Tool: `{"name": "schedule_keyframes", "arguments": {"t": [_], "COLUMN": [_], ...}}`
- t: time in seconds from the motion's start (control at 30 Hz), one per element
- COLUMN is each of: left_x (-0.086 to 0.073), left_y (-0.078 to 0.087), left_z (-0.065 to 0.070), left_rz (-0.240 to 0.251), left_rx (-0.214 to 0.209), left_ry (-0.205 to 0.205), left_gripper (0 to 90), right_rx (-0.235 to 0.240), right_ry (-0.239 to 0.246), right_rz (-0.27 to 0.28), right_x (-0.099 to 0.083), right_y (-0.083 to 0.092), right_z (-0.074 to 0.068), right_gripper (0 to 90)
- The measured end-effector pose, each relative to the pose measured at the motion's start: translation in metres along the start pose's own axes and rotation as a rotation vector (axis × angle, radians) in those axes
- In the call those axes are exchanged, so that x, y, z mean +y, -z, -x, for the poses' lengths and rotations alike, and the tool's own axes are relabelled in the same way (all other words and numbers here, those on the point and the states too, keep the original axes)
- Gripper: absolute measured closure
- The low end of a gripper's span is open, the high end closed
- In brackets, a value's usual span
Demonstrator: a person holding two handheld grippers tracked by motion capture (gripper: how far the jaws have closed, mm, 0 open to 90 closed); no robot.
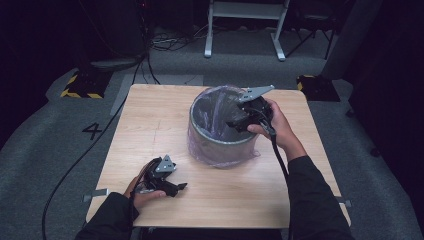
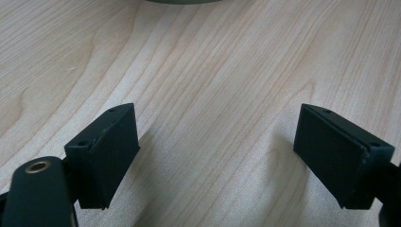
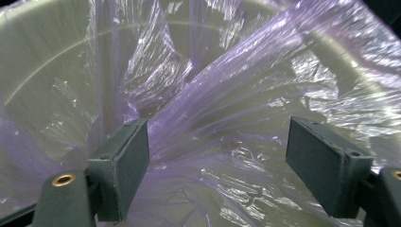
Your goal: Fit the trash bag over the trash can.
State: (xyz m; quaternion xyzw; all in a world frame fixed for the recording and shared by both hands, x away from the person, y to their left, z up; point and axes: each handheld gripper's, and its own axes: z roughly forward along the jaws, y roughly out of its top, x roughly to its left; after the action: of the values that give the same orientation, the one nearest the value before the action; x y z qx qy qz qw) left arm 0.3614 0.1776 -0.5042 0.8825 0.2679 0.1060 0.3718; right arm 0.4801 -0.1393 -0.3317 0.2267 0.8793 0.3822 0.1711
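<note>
- The round grey metal bin [image 1: 220, 145], lined with a thin purple plastic bag [image 3: 227, 94], stands right of centre on the pale wooden table [image 1: 150, 130].
- The right gripper [image 1: 239, 121] points into the bin's mouth, jaws apart, nothing pinched.
- The left gripper [image 1: 176, 188] rests near the bin's front left, jaws wide, holding nothing.

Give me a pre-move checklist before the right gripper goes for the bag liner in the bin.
1. Right gripper over the bin opening: ok.
2. Right jaws wide apart, nothing pinched: ok.
3. Purple bag liner ahead of the jaws, in the right gripper view: ok; crumpled, no clean edge lined up.
4. Liner folded over the rim all round: cannot tell; the far side is hidden.
5. Left gripper resting low at the table near edge, jaws open and empty, away from the bin: ok.
6. Bin upright on the table: ok.
</note>
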Motion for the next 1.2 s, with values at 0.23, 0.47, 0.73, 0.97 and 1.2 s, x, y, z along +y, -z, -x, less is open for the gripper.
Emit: {"name": "schedule_keyframes", "arguments": {"t": [0.23, 0.47, 0.73, 0.97, 1.2], "left_x": [0.0, 0.0, 0.0, 0.0, 0.0], "left_y": [0.0, 0.0, 0.0, 0.0, 0.0], "left_z": [0.0, 0.0, 0.0, 0.0, 0.0], "left_rz": [0.0, 0.0, 0.0, 0.0, 0.0], "left_rx": [0.0, 0.0, 0.0, 0.0, 0.0], "left_ry": [0.0, 0.0, 0.0, 0.0, 0.0], "left_gripper": [14.3, 14.3, 14.3, 14.3, 14.3], "right_rx": [0.005, 0.025, 0.043, 0.048, 0.025], "right_ry": [0.013, 0.039, 0.038, 0.035, 0.025], "right_rz": [-0.044, -0.125, -0.217, -0.293, -0.336], "right_x": [0.002, 0.004, 0.008, 0.01, 0.011], "right_y": [-0.003, -0.008, -0.015, -0.019, -0.021], "right_z": [-0.001, -0.002, -0.001, -0.001, -0.002], "right_gripper": [23.9, 25.6, 25.7, 23.2, 22.3]}}
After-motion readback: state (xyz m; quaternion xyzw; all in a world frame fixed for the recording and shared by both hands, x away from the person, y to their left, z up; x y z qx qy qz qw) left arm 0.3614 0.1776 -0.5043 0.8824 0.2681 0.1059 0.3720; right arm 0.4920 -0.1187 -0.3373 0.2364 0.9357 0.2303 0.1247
